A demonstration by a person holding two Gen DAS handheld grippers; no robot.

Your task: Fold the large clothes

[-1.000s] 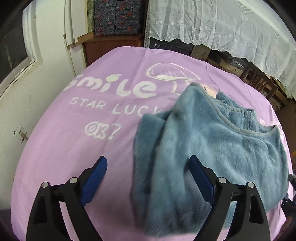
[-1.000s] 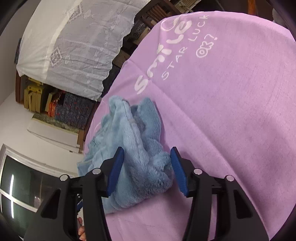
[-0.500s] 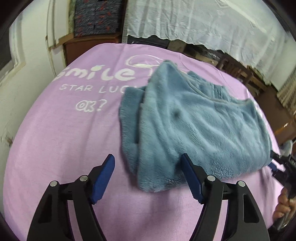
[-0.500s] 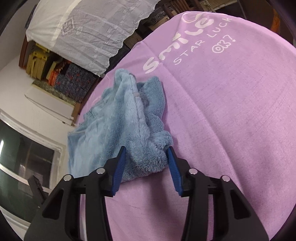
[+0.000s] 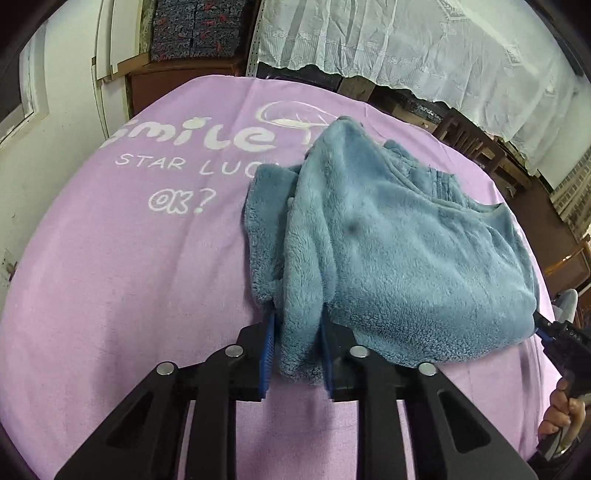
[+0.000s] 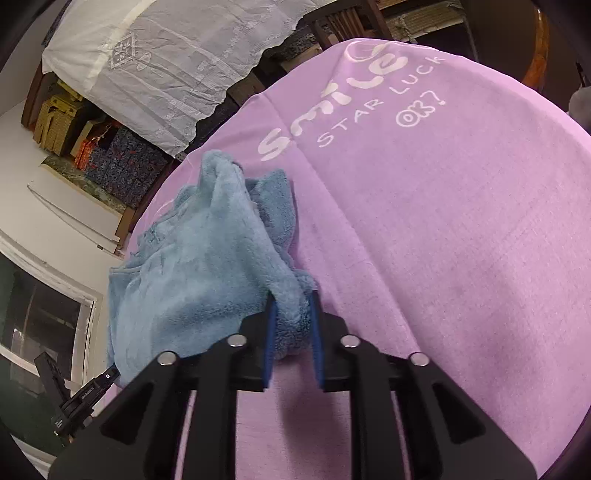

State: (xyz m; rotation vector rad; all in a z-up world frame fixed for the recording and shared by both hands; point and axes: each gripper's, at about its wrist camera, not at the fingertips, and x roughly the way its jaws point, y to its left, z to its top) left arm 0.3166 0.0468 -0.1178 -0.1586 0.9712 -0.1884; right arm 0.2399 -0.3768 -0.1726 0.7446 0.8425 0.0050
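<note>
A fluffy blue fleece garment [image 5: 388, 240] lies folded in a thick bundle on the purple sheet [image 5: 110, 277]. My left gripper [image 5: 297, 321] is shut on the near left corner of the bundle, fleece bulging between its blue pads. In the right wrist view the same blue fleece garment [image 6: 192, 266] spreads to the left, and my right gripper [image 6: 293, 306] is shut on its near right corner. From the left wrist view the right gripper's tip [image 5: 554, 332] shows at the garment's far right edge, held by a hand [image 5: 561, 417].
The purple sheet [image 6: 443, 258] bears white lettering [image 5: 192, 147] left of and beyond the garment. A white wall and door frame [image 5: 55, 92] stand at the left. White lace cloth [image 5: 406, 40] hangs over dark furniture behind. Patterned boxes [image 5: 199, 26] are stacked at the back.
Both grippers moved in on the garment's near edge and went from open to shut on its corners. The left one shifted right onto the corner fold.
</note>
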